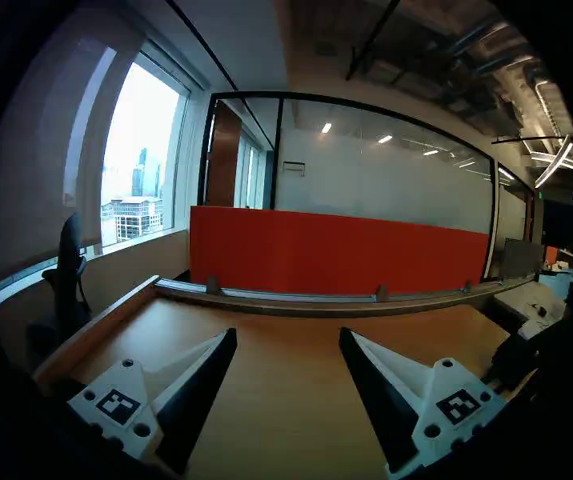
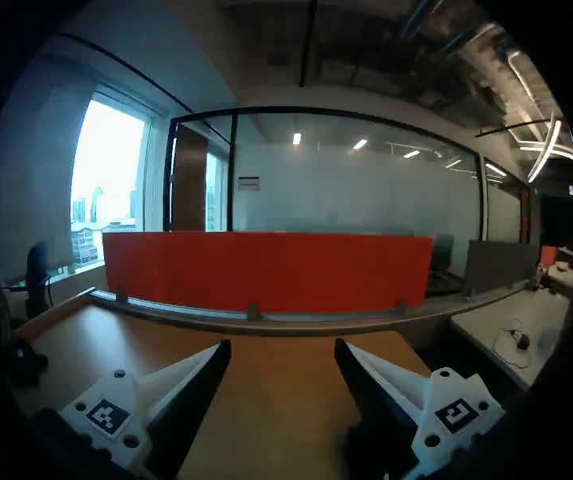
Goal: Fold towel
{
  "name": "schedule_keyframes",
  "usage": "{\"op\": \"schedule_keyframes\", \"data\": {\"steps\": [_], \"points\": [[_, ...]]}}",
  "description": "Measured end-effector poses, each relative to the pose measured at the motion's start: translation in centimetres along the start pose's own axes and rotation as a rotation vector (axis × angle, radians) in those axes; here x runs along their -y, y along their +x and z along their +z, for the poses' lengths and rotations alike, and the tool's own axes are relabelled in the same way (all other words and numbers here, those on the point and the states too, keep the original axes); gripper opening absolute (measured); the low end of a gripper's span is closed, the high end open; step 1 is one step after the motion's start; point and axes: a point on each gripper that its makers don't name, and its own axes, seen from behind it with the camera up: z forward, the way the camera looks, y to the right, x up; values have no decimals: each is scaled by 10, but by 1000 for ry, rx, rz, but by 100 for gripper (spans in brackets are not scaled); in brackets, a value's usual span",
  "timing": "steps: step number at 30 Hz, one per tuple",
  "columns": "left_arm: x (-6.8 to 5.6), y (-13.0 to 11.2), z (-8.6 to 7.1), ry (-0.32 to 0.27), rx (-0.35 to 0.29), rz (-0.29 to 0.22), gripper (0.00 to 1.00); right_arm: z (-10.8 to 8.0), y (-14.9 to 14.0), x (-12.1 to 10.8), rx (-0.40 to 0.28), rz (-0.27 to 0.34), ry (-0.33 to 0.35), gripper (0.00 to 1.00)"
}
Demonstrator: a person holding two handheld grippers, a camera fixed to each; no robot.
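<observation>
My left gripper (image 1: 287, 338) stands open above a bare wooden desk (image 1: 286, 376), with nothing between its white, black-edged fingers (image 1: 190, 376). My right gripper (image 2: 282, 346) is open too, held over the same kind of wooden desktop (image 2: 278, 392), and its fingers (image 2: 182, 384) hold nothing. Both cameras look level across the desk toward an orange divider.
An orange divider panel (image 1: 334, 252) on a metal rail (image 1: 318, 298) closes the desk's far edge. Behind it is a glass wall (image 1: 382, 172). A black office chair (image 1: 66, 276) stands by the window at left. A white desk (image 2: 518, 328) with a cable lies at right.
</observation>
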Motion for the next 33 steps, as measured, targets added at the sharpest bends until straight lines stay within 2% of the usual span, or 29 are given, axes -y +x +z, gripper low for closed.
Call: {"op": "schedule_keyframes", "data": {"steps": [6,20,24,33], "points": [[1,13,2,1,-36,7,95,5,4,26,-17,5,25,100],[10,23,2,7,-87,-3,95,8,12,41,-26,4,14,100],[12,18,2,16,-87,5,95,8,11,48,-22,-10,14,100],[17,-9,1,38,-98,75,95,2,11,67,-29,-7,45,100]]}}
